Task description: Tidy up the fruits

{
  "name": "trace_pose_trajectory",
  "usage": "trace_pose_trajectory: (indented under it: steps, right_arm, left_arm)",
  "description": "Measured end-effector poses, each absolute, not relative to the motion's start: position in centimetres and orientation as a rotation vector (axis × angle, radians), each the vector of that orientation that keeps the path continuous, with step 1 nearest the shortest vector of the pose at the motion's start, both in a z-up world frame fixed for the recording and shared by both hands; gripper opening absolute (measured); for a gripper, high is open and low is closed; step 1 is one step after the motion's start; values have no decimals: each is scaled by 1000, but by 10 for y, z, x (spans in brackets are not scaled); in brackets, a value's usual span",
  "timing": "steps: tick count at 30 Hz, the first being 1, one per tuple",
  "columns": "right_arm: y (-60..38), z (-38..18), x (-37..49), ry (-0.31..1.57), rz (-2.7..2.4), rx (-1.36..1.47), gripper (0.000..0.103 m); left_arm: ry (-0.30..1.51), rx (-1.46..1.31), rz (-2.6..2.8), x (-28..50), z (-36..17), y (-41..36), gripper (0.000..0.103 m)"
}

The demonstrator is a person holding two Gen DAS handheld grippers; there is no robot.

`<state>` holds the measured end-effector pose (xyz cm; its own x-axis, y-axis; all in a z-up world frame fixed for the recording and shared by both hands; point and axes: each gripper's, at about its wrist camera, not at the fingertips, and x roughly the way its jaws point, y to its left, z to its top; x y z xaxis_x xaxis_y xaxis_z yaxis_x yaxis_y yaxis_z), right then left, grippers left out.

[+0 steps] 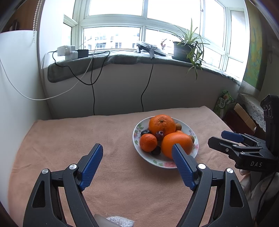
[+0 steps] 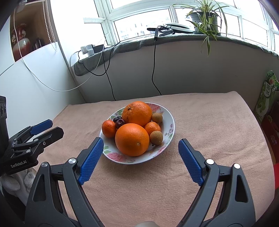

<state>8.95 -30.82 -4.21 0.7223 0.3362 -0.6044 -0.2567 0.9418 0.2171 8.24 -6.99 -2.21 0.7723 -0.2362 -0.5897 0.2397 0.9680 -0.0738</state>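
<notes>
Behind fruit plate [image 2: 171, 125], potted plant [image 2: 204, 16], cables [image 2: 153, 69]

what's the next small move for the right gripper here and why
Probably ease the right gripper forward and down around the near big orange. Its jaws are open and empty, short of the plate, and that orange sits frontmost on the pile, roughly centred between the fingers.

Floral plate [image 2: 170, 120]: white, shallow, pink-flower rim; centre of frame, right wrist view. Contents, heaped:
- large orange [image 2: 132, 139], front, navel facing forward
- second large orange [image 2: 136, 113], rear
- mandarin [image 2: 108, 128], left
- mandarin [image 2: 152, 128], right, partly hidden
- two brown longans [image 2: 156, 137], right
- dark cherries [image 2: 119, 123], between the oranges, left.
</notes>
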Motion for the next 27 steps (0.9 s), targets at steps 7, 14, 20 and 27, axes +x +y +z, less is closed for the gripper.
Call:
trace_pose_trajectory:
  steps: [7, 14, 20, 27]
  right_arm:
    - [-309, -42, 90, 691, 331, 122, 90]
    - [-307, -45, 90, 699, 326, 124, 90]
    - [-307, -47, 90, 708, 321, 134, 90]
    - [-310, -48, 90, 710, 307, 142, 90]
  left_arm:
    - [637, 6, -259, 81, -22, -70, 81]
    - [639, 4, -258, 83, -22, -70, 81]
    - [635, -5, -252, 84, -23, -67, 81]
    - [638, -1, -251, 85, -25, -67, 81]
